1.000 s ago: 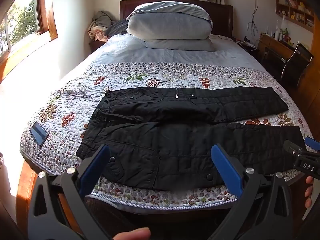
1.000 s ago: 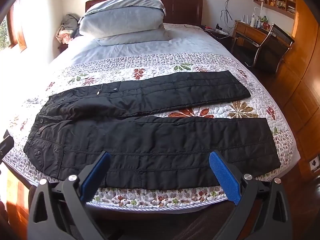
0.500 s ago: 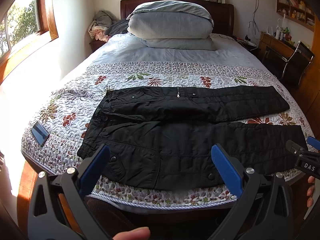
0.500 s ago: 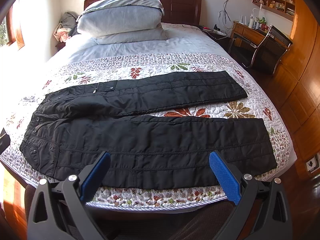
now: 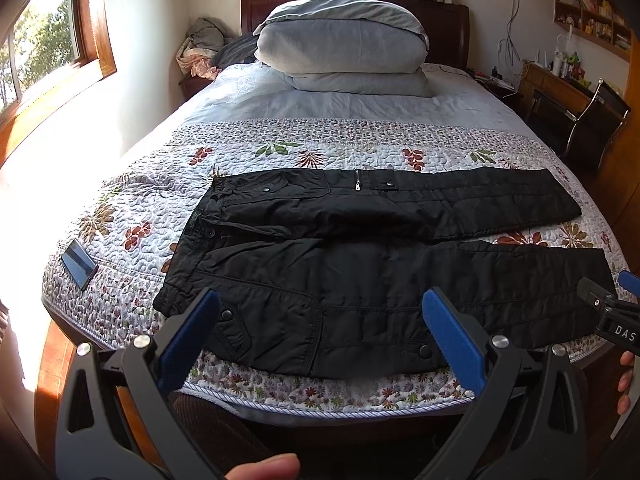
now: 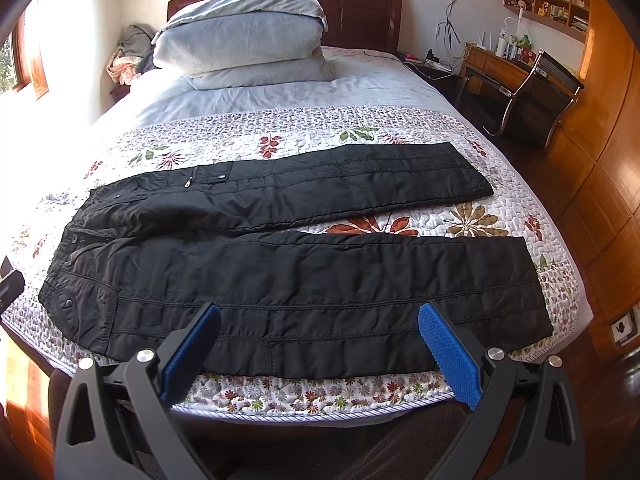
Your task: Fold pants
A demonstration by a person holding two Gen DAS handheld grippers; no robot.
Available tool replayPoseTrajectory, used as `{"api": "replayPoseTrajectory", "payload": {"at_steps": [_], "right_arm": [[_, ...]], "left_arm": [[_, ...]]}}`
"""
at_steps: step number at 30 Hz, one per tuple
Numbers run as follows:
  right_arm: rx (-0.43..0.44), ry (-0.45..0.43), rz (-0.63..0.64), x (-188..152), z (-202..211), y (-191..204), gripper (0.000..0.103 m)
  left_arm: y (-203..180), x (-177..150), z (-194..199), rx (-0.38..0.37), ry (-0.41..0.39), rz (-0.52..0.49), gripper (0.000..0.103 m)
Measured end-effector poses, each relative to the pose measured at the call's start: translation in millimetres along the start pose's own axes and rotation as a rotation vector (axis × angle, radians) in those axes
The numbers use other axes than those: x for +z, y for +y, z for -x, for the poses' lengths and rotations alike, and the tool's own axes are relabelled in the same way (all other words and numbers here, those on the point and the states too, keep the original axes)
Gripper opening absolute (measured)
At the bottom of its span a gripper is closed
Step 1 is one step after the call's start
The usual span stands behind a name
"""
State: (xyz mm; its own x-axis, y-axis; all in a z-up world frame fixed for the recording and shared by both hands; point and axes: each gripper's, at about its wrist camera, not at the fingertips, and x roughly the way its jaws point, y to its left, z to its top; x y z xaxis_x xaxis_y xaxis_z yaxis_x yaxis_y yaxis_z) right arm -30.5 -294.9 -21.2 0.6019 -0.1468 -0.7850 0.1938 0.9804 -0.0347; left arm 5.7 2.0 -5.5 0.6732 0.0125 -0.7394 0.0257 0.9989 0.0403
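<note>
Black quilted pants (image 5: 360,272) lie flat across the foot of the bed, waist to the left, both legs spread to the right with a gap between them. They also show in the right wrist view (image 6: 288,276). My left gripper (image 5: 320,336) is open and empty, held above the near edge by the waist and hip. My right gripper (image 6: 318,344) is open and empty, above the near leg's lower edge. The right gripper's tip shows in the left wrist view (image 5: 608,312) near the leg cuff.
The bed has a floral quilt (image 5: 304,148) and stacked grey pillows (image 5: 344,48) at the headboard. A phone (image 5: 79,262) lies at the quilt's left corner. A desk and chair (image 6: 532,96) stand to the right. Wooden floor lies beside the bed.
Both grippers have drifted slightly; the pants sit a little differently in each view. Nothing was grasped; the pants have not moved.
</note>
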Motion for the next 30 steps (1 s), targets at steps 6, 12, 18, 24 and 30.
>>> {"api": "replayPoseTrajectory", "payload": {"at_steps": [6,12,18,24,30], "right_arm": [[0.000,-0.004,-0.002,0,0,-1,0.100],[0.000,-0.004,-0.003,0,-2,-1,0.100],[-0.001,0.001,-0.002,1,-5,-2,0.100],[-0.002,0.000,-0.007,2,-6,-4,0.100],[0.000,0.001,-0.011,2,-6,-5,0.100]], "left_arm": [[0,0,0,0.002,0.001,-0.001,0.101],[-1,1,-3,0.004,0.003,-0.003,0.101],[-2,3,-8,0.008,0.006,-0.008,0.101],[-2,4,-11,0.007,0.007,-0.012,0.101],[-3,3,-13,0.009,0.007,-0.017,0.101]]}}
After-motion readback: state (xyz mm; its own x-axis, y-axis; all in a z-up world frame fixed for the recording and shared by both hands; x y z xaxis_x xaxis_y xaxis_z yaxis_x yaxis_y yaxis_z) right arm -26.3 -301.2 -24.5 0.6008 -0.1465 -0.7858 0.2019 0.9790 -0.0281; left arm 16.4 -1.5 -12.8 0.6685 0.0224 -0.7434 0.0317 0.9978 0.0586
